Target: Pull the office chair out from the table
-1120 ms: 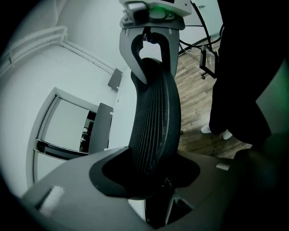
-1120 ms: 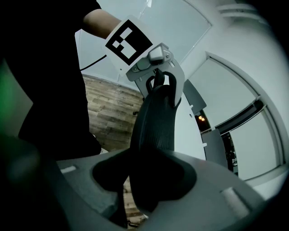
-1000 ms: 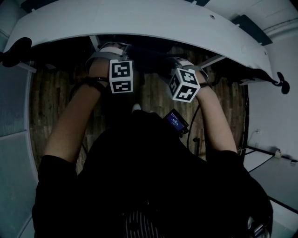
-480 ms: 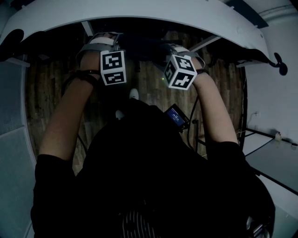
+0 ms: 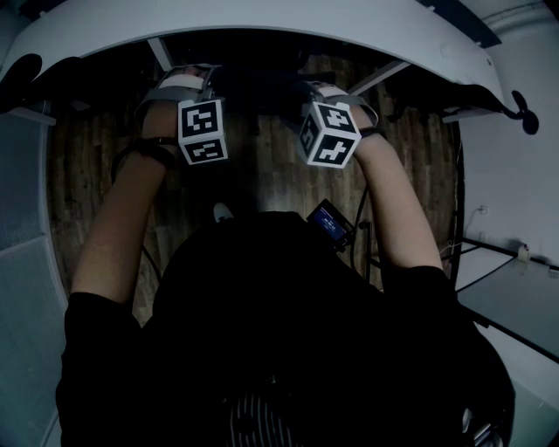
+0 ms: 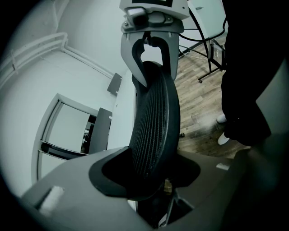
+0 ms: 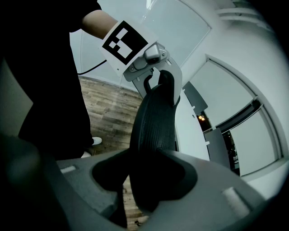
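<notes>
- Wood-plank floor (image 5: 271,175) fills the middle of the head view, and a white worktop (image 5: 262,26) curves across the top from 10 to 2 o'clock.
- A person (image 5: 279,349) in black takes up the lower half, from 4 to 8 o'clock. Both forearms reach toward 12, and one pale shoe (image 5: 223,212) shows just above the torso.
- The chair (image 5: 262,87) is a dark shape at 12 o'clock, right at the worktop's near edge and between the two tools. How far it sits under the worktop cannot be told.
- The left tool (image 5: 190,83) is at 11 o'clock and the right tool (image 5: 325,92) at 1 o'clock. Their marker cubes face the camera.
- In the left gripper view the chair's ribbed back runs edge-on from 6 up to 12 o'clock. The left tool's jaws are clamped on it, one pad on each face.
- At 12 o'clock in that view the right tool grips the same back farther along.
- In the right gripper view the right tool's jaws are closed on the back in the same way, with the left tool and its cube at 12 o'clock.
- Both gripper views show white walls and a glazed panel (image 6: 67,131) beyond the worktop.
</notes>
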The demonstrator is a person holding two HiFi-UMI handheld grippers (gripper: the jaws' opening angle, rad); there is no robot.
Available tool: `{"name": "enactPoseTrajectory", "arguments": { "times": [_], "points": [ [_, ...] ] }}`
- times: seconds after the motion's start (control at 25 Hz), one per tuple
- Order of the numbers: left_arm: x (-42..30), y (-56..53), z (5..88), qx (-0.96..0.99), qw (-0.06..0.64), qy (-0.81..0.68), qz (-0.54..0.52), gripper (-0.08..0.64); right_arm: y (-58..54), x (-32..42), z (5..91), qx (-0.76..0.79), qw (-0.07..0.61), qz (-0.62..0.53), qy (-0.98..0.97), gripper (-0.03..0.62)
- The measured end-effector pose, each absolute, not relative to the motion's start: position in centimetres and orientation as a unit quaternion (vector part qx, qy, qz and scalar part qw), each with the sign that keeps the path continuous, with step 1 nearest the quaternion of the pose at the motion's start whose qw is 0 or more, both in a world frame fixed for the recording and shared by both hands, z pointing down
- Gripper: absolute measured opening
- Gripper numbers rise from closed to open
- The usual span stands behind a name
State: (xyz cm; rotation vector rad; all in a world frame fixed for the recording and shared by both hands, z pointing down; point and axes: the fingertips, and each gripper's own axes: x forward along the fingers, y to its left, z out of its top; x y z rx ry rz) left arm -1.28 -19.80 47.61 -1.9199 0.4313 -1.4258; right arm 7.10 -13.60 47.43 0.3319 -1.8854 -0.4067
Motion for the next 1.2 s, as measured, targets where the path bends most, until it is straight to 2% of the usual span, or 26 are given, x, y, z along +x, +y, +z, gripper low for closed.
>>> {"name": "enactPoseTrajectory", "arguments": {
  "times": [0.6, 1.2],
  "points": [
    [0.8, -12.2, 47.5, -0.737, 0.333, 0.194, -0.555, 0.230, -5.8, 9.3, 47.6, 0.110, 0.544, -0.181, -0.812, 0.169],
    [-1.1, -5.5, 47.2, -0.741, 0.331, 0.212, -0.545, 0.232, 1.3, 7.1, 47.0, 0.096, 0.524, -0.196, -0.823, 0.160]
  ]
}}
